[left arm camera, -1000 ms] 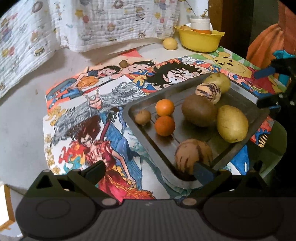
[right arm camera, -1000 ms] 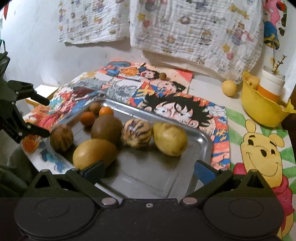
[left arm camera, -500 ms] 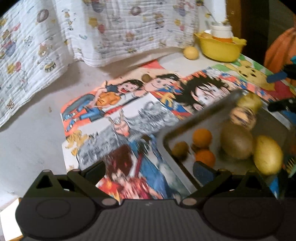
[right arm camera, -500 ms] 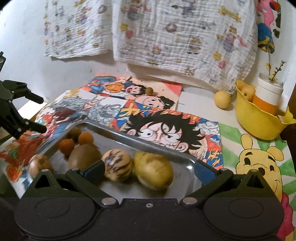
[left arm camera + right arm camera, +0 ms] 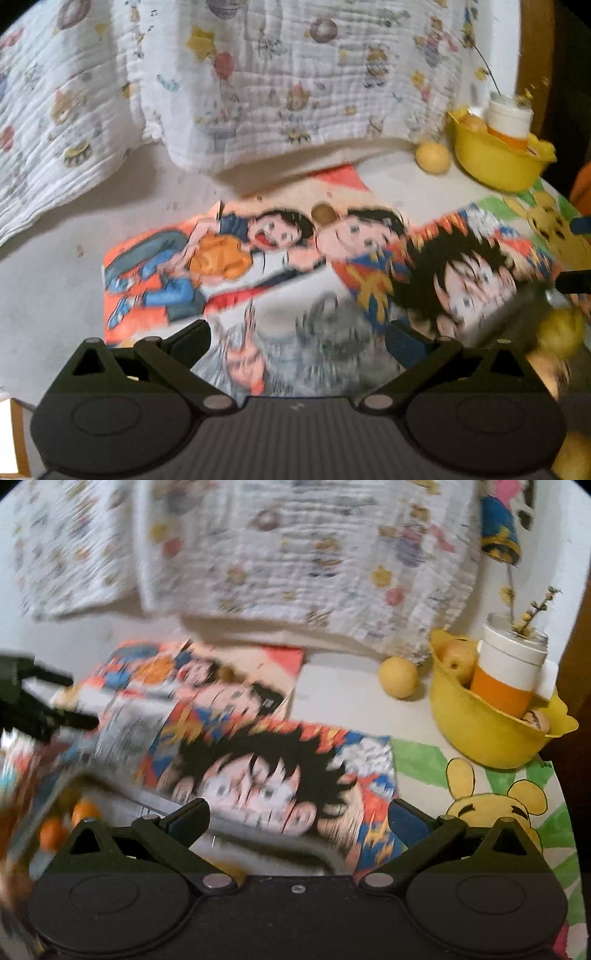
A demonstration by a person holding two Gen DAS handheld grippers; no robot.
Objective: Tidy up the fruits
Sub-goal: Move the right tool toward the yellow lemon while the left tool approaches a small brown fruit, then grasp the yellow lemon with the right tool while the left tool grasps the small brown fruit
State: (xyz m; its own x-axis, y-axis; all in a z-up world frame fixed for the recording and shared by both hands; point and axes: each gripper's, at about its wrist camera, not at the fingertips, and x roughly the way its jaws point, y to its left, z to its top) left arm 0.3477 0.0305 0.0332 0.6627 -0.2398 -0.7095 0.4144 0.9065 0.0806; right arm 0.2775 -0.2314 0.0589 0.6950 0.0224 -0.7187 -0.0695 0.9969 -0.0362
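Now we have lifted both wide-open, empty grippers, left gripper [image 5: 297, 338] and right gripper [image 5: 297, 818], off the fruit-laden shiny metal tray [image 5: 229, 834] at the cartoon mat's near edge, toward the far loose round yellow fruit [image 5: 398, 676].

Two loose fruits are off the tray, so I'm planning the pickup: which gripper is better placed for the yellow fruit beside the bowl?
Probably the right gripper: it is open and empty, and the yellow fruit beside the yellow bowl sits ahead of it, nearer than in the left view.
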